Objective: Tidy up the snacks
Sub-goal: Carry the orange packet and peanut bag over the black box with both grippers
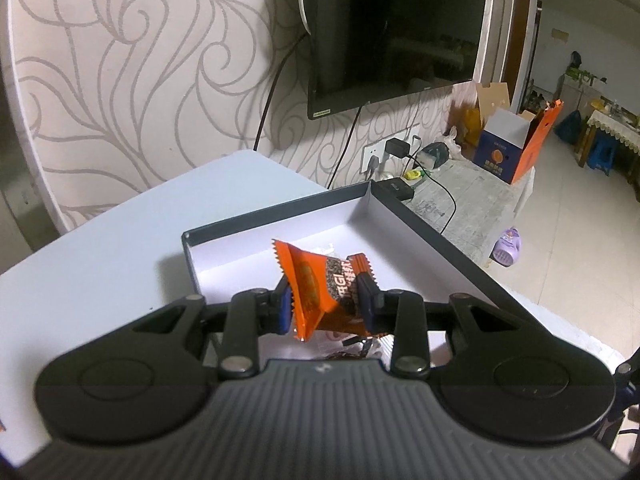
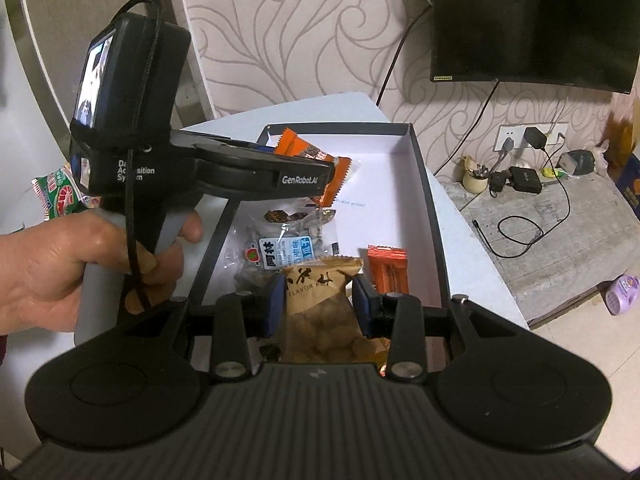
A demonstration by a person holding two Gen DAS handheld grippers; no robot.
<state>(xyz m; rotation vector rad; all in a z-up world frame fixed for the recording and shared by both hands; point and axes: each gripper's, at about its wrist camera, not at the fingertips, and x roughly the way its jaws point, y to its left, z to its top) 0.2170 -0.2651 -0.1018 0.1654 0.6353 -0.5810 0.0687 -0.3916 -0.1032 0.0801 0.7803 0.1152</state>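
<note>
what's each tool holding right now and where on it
Left tool pinches an orange snack packet across its middle, crumpling it. Right tool clamps a tan snack bag by its two sides, near the upper end.

"GenRobot.AI" on the left gripper [image 2: 304, 168]; "FLAVOR" on the tan snack packet [image 2: 320, 300].

- 1 box [image 2: 434, 208]
- 2 grippers: left [image 1: 325, 300], right [image 2: 318, 300]
- 2 orange packets: [image 2: 316, 168], [image 2: 387, 268]
- 1 tan packet [image 2: 320, 292]
- 1 clear packet [image 2: 288, 248]
- 1 green packet [image 2: 56, 192]
</note>
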